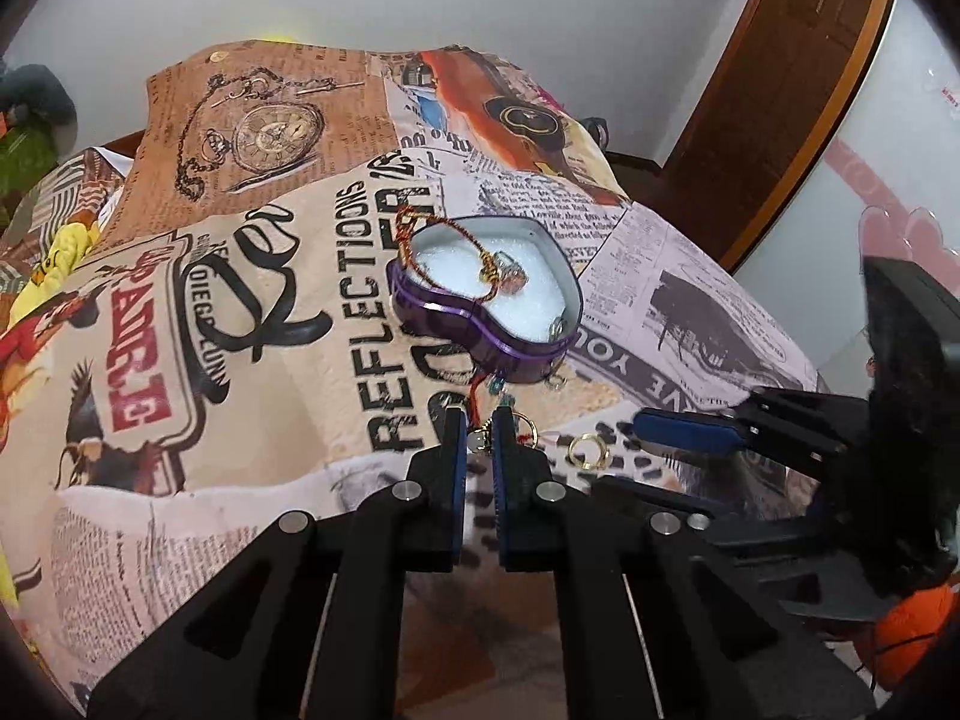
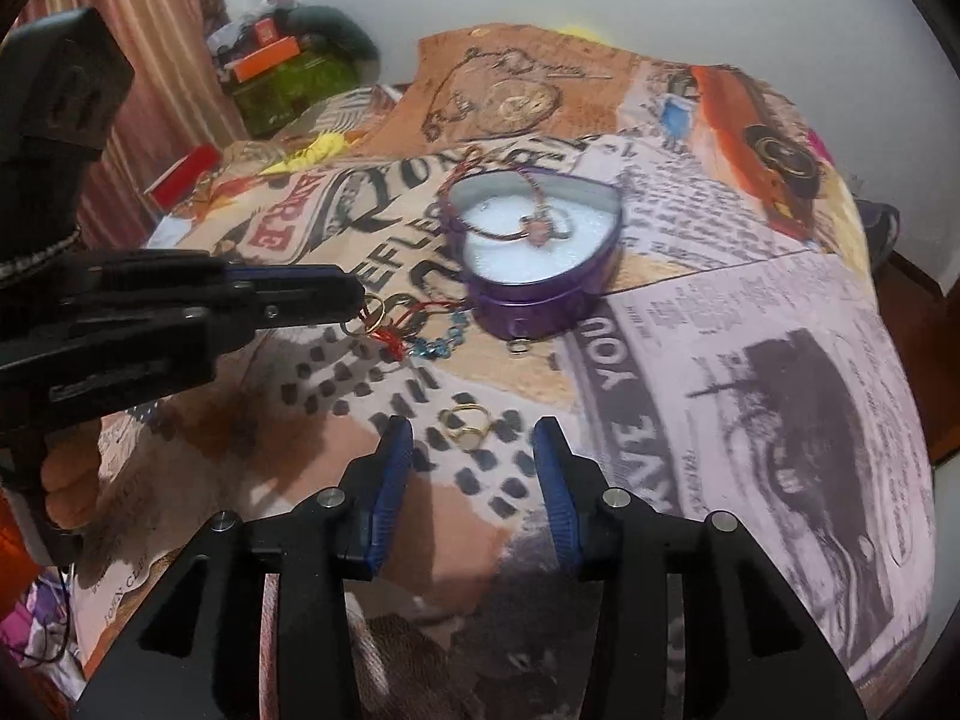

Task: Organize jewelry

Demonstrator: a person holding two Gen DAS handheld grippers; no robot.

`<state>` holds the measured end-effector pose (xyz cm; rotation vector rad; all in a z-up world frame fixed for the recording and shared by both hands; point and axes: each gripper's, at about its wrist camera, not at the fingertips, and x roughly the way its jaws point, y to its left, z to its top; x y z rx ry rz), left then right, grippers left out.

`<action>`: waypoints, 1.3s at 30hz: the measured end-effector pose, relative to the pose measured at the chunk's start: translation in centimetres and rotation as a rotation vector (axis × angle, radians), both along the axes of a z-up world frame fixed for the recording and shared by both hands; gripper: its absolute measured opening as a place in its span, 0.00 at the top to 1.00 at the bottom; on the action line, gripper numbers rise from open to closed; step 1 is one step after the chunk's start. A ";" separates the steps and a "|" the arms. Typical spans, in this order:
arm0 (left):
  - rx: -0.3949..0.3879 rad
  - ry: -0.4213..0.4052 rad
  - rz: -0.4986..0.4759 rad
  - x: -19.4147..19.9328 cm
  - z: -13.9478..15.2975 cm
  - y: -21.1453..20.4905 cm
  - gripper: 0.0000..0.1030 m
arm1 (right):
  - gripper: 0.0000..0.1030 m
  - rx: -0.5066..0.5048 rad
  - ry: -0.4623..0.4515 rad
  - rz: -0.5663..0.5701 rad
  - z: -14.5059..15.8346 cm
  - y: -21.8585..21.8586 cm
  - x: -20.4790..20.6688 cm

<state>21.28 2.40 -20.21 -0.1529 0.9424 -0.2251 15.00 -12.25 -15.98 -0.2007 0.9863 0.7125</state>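
Note:
A purple heart-shaped tin (image 1: 480, 324) (image 2: 540, 288) with white foam stands on the printed cloth; a red-gold bracelet (image 1: 462, 246) (image 2: 528, 222) lies across it. My left gripper (image 1: 480, 426) (image 2: 360, 306) is nearly shut around a red thread bracelet with a gold ring (image 2: 375, 315) and blue beads (image 2: 444, 339), just in front of the tin. A gold ring (image 1: 588, 450) (image 2: 465, 426) lies on the cloth, between and just beyond my right gripper's (image 2: 474, 444) open fingers. The right gripper also shows in the left wrist view (image 1: 645, 423).
A small silver ring (image 2: 517, 346) lies at the tin's front wall. The printed cloth (image 2: 750, 360) drapes over a rounded surface that drops away on all sides. Clutter and a green box (image 2: 288, 84) sit at the far left, near a curtain.

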 end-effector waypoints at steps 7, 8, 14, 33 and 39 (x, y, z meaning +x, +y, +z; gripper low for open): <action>-0.002 0.051 0.019 -1.1 -1.3 1.0 0.94 | 0.83 -0.022 0.000 0.057 -0.8 1.4 0.2; -0.002 0.058 0.021 -1.3 -1.5 1.1 0.94 | 0.86 -0.018 0.003 0.063 -0.8 1.4 0.1; 0.045 0.041 0.004 -2.6 -1.1 0.8 0.94 | 0.93 -0.009 0.000 0.064 -0.8 1.3 -0.2; 0.071 0.048 0.030 -2.3 -1.4 0.8 0.76 | 0.94 0.025 -0.013 0.027 0.4 -0.2 -0.6; 0.064 0.036 0.033 -2.0 -2.2 0.6 0.76 | 0.90 0.013 0.023 0.044 -0.3 0.2 -0.1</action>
